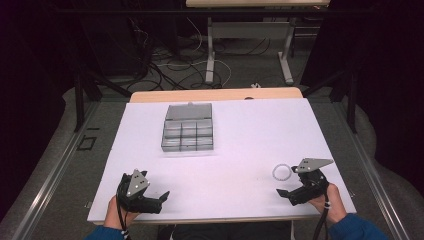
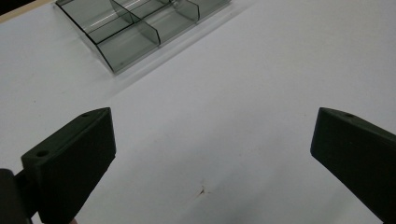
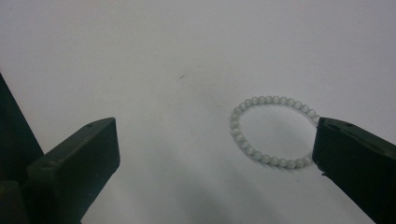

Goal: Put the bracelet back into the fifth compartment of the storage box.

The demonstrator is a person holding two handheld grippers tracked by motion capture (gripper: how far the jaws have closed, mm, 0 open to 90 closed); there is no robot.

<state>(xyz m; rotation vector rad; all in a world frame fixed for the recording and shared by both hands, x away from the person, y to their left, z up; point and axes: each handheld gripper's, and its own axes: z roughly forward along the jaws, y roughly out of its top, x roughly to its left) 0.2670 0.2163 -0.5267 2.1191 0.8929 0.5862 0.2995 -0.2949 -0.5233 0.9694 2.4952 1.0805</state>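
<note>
Left tool (image 1: 162, 196) low, jaws apart | right tool (image 1: 281, 192) apart beside bracelet (image 1: 281, 172)

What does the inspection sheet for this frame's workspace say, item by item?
Surface: white tabletop, small brown mark near the left gripper.
Job's things: clear compartment box, lid open, compartments look empty; white bead bracelet flat on the table.
Clutter: nothing seen.
Grippers: left gripper open, empty; right gripper open, one jaw overlapping the bracelet's edge in the right gripper view.
Cables: gripper cable; floor cables beyond the table.
Surroundings: dark curtains, another table's legs.
</note>
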